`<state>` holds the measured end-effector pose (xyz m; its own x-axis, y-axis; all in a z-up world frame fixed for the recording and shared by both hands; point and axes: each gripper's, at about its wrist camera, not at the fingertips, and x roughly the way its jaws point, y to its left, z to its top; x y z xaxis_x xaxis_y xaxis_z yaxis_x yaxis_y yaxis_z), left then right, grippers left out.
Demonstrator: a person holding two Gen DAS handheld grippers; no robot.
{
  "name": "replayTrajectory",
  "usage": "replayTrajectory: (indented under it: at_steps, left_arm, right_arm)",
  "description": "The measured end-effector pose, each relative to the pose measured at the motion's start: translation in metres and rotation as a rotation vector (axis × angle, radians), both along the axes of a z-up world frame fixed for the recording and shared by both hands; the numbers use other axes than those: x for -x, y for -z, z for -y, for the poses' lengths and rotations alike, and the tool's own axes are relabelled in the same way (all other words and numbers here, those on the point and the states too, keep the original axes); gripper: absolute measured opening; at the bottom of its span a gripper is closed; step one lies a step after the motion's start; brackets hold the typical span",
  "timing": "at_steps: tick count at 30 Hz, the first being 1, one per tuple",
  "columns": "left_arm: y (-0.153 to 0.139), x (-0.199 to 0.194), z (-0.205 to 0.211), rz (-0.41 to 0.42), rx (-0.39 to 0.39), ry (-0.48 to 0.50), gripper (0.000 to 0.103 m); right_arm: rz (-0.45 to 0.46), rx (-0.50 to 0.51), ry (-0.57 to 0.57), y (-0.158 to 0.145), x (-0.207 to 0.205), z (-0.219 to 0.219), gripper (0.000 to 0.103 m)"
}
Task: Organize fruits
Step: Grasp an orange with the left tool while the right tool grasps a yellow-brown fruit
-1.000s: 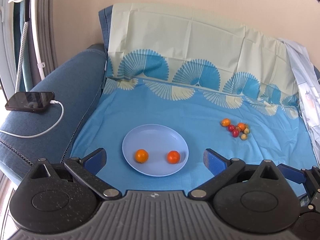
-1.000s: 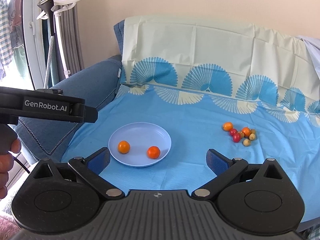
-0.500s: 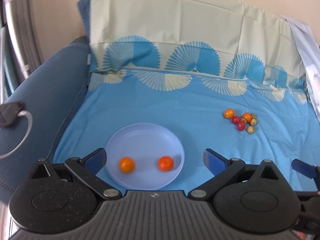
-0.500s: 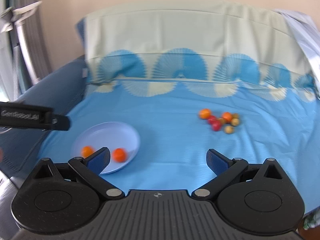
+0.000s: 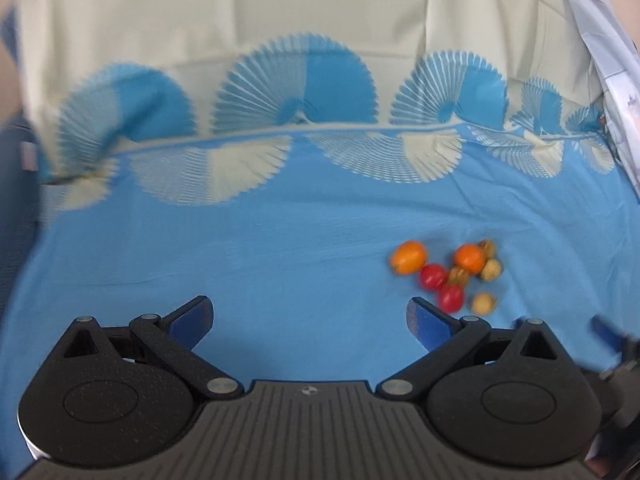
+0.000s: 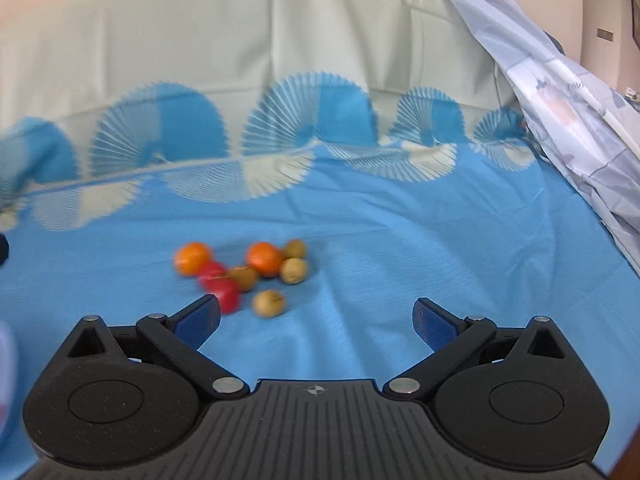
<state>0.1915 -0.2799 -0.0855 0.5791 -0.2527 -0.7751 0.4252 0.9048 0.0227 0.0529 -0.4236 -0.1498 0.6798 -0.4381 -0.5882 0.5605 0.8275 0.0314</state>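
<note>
A small heap of fruit lies on the blue sheet (image 5: 280, 248): two orange ones (image 5: 408, 257) (image 5: 469, 258), two red ones (image 5: 433, 276) and several small yellow-brown ones (image 5: 484, 303). My left gripper (image 5: 308, 316) is open and empty, with the heap just beyond its right finger. In the right wrist view the same heap shows, with the orange fruits (image 6: 192, 258) (image 6: 264, 258), the red ones (image 6: 224, 294) and a yellow-brown one (image 6: 269, 303) ahead of the left finger. My right gripper (image 6: 316, 316) is open and empty. The plate is out of both views.
The sheet's fan pattern climbs the sofa back (image 5: 300, 32). A pale patterned cloth (image 6: 560, 92) drapes down on the right side. The other gripper's dark tip (image 5: 612, 332) shows at the right edge of the left wrist view.
Both grippers have swung right and closer to the sheet. The plate with its two orange fruits has left both views, and the fruit heap now looms larger.
</note>
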Motion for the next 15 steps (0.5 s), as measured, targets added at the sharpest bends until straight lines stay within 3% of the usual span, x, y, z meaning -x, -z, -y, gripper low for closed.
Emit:
replayTrajectory:
  at_steps: [6,9,15]
  left_arm:
    - [0.045,-0.063,0.065,-0.067,-0.015,0.043,0.103]
    - [0.068,-0.080,0.088,-0.081,-0.061,0.061,0.103]
    - [0.090,-0.090,0.106,-0.095,-0.060,0.113,0.103]
  right_arm:
    - [-0.042,-0.054,-0.028,0.045,-0.045,0.022,0.100]
    - [-0.056,-0.034,-0.082,0.049,-0.055,0.020,0.094]
    - [-0.065,-0.005,-0.109,0.058,-0.063,0.021,0.086]
